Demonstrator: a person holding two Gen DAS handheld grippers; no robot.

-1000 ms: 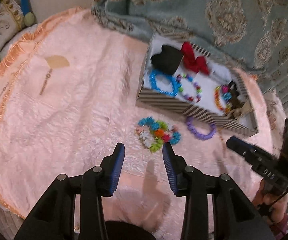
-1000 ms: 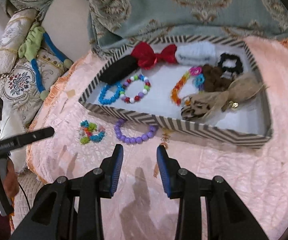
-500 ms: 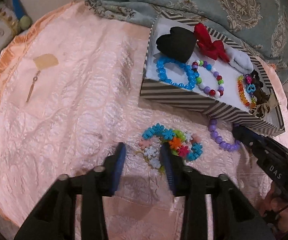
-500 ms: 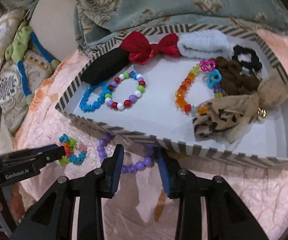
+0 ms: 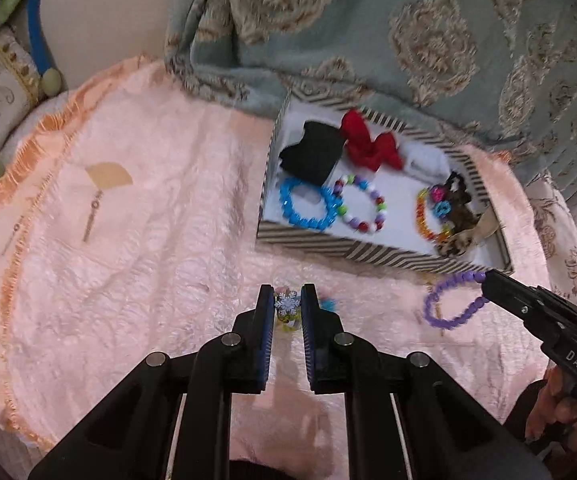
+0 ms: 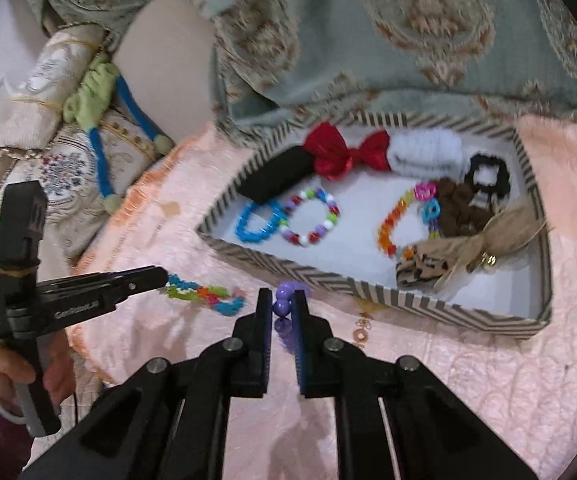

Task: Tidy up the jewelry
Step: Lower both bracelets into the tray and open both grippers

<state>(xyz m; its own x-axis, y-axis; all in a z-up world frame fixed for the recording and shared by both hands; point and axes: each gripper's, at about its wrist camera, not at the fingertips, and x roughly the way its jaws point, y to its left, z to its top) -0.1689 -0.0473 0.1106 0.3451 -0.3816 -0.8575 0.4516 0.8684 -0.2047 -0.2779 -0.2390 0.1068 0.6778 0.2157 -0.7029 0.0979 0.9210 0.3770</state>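
The left gripper (image 5: pixel 287 304) has its jaws closed on the multicoloured flower bracelet (image 6: pixel 204 294), which hangs from them just above the pink bedspread (image 5: pixel 128 248). The right gripper (image 6: pixel 282 308) has its jaws pressed narrow on the purple bead bracelet (image 5: pixel 448 300), also lifted off the cloth, near the front wall of the striped box (image 6: pixel 372 286). Inside the box lie a blue bracelet (image 6: pixel 256 224), a mixed bead bracelet (image 6: pixel 312 220), an orange one (image 6: pixel 394 224) and a red bow (image 6: pixel 344 152) (with some hair ties beside).
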